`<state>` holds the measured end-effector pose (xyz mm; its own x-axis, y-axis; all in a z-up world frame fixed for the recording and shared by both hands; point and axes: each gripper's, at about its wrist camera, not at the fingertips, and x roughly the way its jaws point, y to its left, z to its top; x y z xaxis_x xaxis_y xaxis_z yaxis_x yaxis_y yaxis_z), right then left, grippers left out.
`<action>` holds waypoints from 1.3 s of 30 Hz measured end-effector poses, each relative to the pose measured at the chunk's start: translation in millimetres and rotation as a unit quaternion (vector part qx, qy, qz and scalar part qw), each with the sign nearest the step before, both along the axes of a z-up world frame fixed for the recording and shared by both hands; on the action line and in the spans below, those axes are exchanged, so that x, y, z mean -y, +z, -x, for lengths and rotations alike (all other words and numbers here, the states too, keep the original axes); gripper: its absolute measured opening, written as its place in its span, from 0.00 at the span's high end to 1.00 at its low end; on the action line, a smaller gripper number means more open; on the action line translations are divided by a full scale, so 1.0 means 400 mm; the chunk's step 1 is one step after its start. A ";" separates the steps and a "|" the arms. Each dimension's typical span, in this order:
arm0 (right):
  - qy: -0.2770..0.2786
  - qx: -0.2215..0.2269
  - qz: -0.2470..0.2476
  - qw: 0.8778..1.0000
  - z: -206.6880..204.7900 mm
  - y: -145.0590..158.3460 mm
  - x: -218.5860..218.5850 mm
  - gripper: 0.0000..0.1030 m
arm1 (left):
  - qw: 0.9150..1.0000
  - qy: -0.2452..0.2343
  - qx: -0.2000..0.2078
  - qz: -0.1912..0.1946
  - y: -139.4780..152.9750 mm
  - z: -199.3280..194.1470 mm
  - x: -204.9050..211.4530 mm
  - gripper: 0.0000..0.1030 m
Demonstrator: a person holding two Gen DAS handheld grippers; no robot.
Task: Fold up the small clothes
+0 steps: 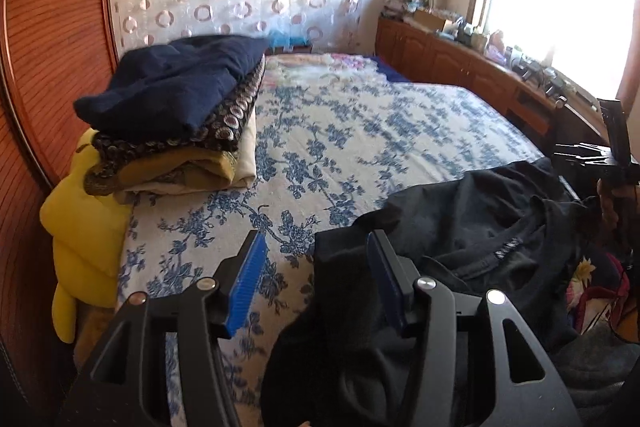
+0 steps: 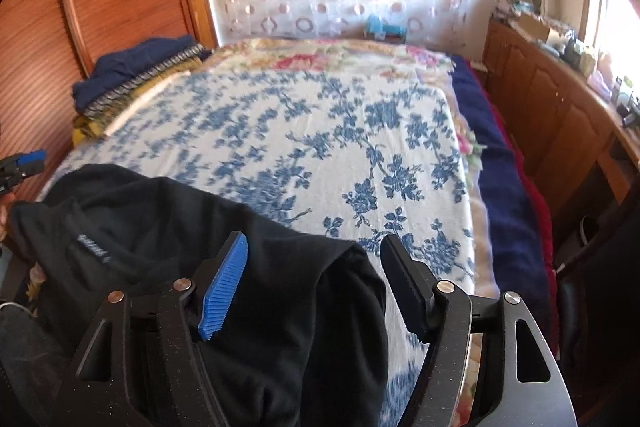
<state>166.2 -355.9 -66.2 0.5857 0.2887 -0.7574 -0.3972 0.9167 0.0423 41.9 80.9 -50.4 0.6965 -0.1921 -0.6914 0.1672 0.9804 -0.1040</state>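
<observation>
On floral bedspread (image 2: 320, 147), black shirt (image 2: 168, 227) lay crumpled. Left gripper (image 1: 318, 267) and right gripper (image 2: 316, 263) gaped, gripping nothing. Likely laying out; next, smoothing flat.

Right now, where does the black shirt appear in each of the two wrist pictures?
Left wrist view: the black shirt lies at lower right on the bed, its collar label facing up.
Right wrist view: the black shirt lies at lower left, running under the gripper.
Shared landmark: the stack of folded clothes by the wooden headboard.
</observation>
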 end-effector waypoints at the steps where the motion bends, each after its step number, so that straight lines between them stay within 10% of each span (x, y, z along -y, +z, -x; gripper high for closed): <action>1: -0.003 -0.007 0.003 1.000 -0.014 -0.014 -0.002 0.31 | 1.000 0.000 -0.007 0.000 -0.008 -0.012 0.002 0.49; 21: -0.003 -0.046 0.003 0.999 -0.043 -0.114 0.016 0.28 | 0.992 -0.048 -0.108 0.051 -0.116 -0.087 0.022 0.49; 26: 0.024 -0.053 0.000 0.998 -0.025 -0.110 -0.012 0.72 | 0.988 -0.082 -0.114 0.068 -0.116 -0.088 0.039 0.80; 31: 0.038 -0.064 -0.040 0.996 -0.002 -0.085 -0.009 0.88 | 0.994 -0.074 -0.065 0.056 -0.054 -0.040 0.053 0.93; 39: 0.045 0.046 -0.053 0.997 0.142 0.133 -0.003 0.91 | 0.992 -0.065 0.065 0.090 0.163 0.121 0.029 0.95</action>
